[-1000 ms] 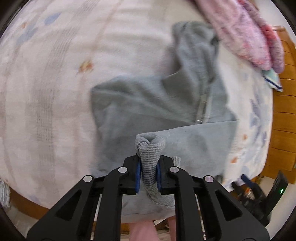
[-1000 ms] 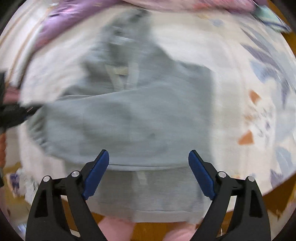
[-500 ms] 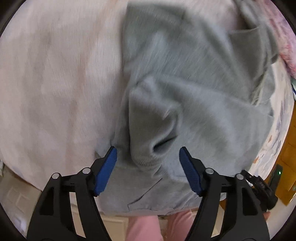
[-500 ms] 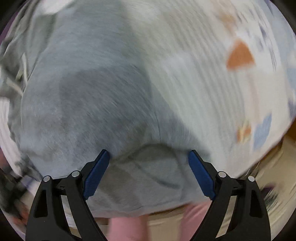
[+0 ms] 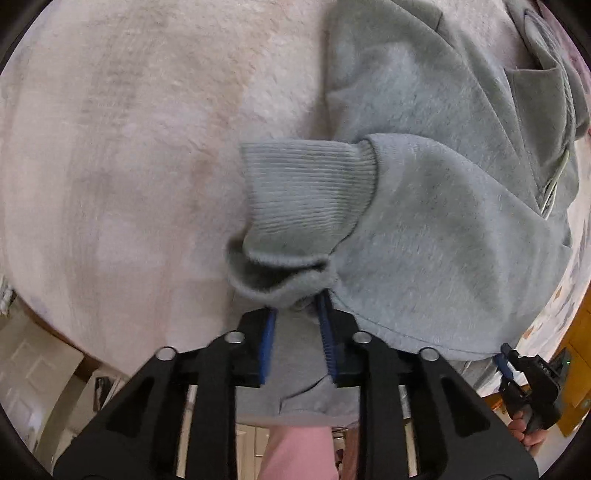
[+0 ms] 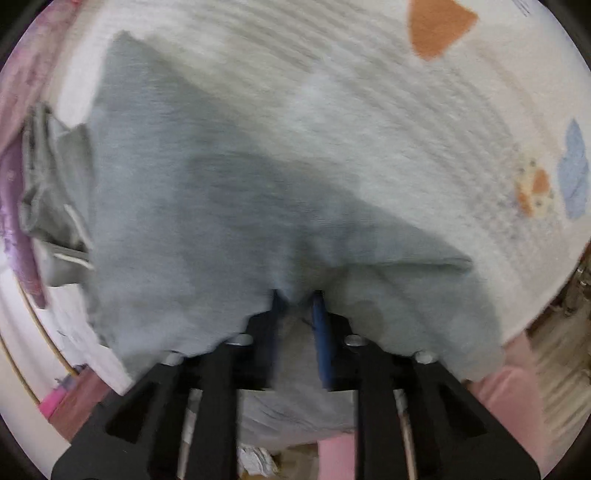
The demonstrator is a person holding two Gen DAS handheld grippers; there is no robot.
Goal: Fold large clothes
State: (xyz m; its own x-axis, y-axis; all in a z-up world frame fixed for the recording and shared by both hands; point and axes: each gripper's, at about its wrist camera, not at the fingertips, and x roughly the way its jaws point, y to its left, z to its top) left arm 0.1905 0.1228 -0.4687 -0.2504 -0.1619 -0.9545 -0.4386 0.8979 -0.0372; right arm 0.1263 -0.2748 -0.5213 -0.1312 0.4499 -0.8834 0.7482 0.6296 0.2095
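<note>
A grey sweatshirt lies spread on the bed, its sleeve folded across the body. The ribbed cuff lies at the middle of the left wrist view. My left gripper is shut on the sweatshirt's near edge just under the cuff. In the right wrist view the same sweatshirt fills the left and middle. My right gripper is shut on a bunched fold of its near edge. The right gripper also shows in the left wrist view at the lower right.
The pale fleece bed cover lies under the sweatshirt, with orange and blue prints on the right side. Pink and purple clothes lie at the far left of the right wrist view. The bed's front edge runs close below both grippers.
Both grippers were open half a second ago and have now closed on the sweatshirt's near edge. A second ago the left gripper held the cuff, which now lies released on the body.
</note>
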